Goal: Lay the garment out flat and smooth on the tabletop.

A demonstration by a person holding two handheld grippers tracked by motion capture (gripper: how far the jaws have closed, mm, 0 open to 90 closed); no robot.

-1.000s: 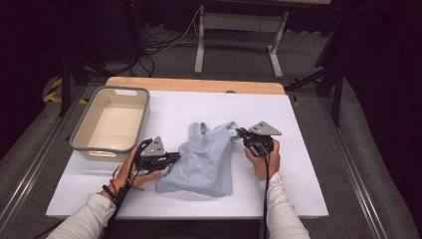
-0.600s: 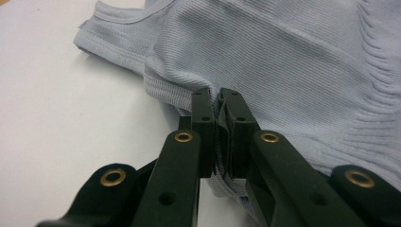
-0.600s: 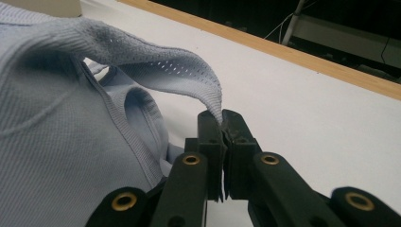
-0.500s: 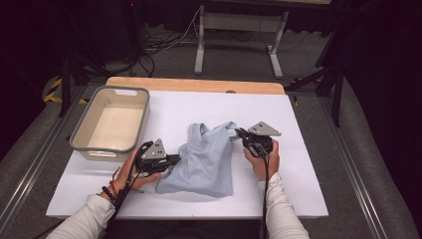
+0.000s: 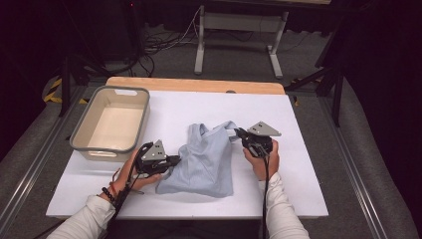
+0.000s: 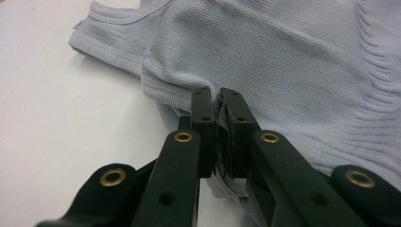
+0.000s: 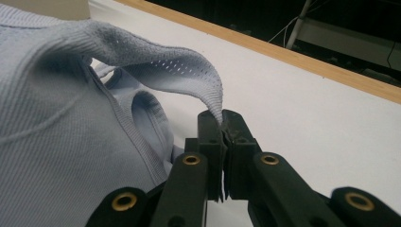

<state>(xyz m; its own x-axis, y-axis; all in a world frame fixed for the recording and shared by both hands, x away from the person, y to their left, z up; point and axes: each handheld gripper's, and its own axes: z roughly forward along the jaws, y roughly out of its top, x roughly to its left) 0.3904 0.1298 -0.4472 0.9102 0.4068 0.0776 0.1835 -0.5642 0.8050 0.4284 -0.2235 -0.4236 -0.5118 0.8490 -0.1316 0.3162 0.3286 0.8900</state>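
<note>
A light blue ribbed tank top (image 5: 206,157) lies crumpled in the middle of the white table. At its left edge my left gripper (image 5: 175,160) is shut on the hem; in the left gripper view the fabric (image 6: 293,66) is pinched between the black jaws of the left gripper (image 6: 217,101). On the right side my right gripper (image 5: 238,133) is shut on a shoulder strap, which the right gripper view shows as a mesh-edged strap (image 7: 165,66) lifted off the table and pinched in the right gripper (image 7: 221,118). A hand holds each gripper.
An empty grey-rimmed beige tub (image 5: 79,134) stands at the left of the table, close to my left hand. The white tabletop (image 5: 298,179) has bare room to the right and at the back, ending in a wooden strip (image 5: 199,84). Cables and metal stands lie on the floor beyond.
</note>
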